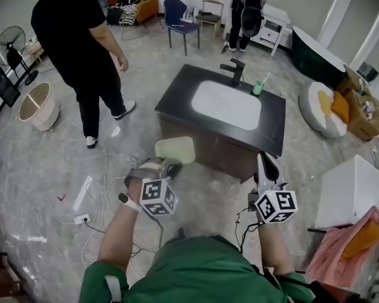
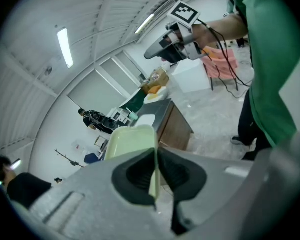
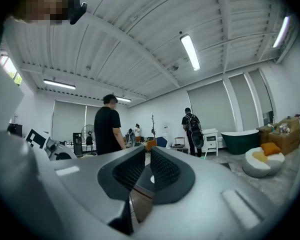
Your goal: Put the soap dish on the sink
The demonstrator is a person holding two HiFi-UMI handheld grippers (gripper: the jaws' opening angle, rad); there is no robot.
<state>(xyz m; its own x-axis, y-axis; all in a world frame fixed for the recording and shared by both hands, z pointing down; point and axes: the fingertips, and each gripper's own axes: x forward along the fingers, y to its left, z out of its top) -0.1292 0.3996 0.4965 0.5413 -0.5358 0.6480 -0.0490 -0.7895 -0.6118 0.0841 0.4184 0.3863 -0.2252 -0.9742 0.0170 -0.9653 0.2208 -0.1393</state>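
Nearest, at the left: left gripper (image 2: pixel 156 153) clamped tight on one rim of the pale green soap dish (image 1: pixel 175 149), held up in the air on the near side of the vanity, not touching it. Nearest, at the right: right gripper (image 3: pixel 147 159), jaws drawn narrow with only a slit between the pads, nothing gripped, pointing toward the vanity's near right corner. Just beyond both: dark-topped vanity (image 1: pixel 275 122) with a white sink (image 1: pixel 227 104) set in its middle and a brown cabinet front below. At the far edge of that top: black faucet (image 1: pixel 235 71) behind the basin, and to its right a green cup (image 1: pixel 258 88) with a slim white handle standing in it. Near right of the vanity: pink cloth (image 1: pixel 350 242) draped beside a white box. Farther left: 1 person in black (image 1: pixel 76 30) standing on the grey floor, cables trailing nearby. Farthest: blue chair (image 1: pixel 180 17), a 2nd person (image 1: pixel 245 8) by a white cabinet, dark green bathtub (image 1: pixel 316 52) at the far right.
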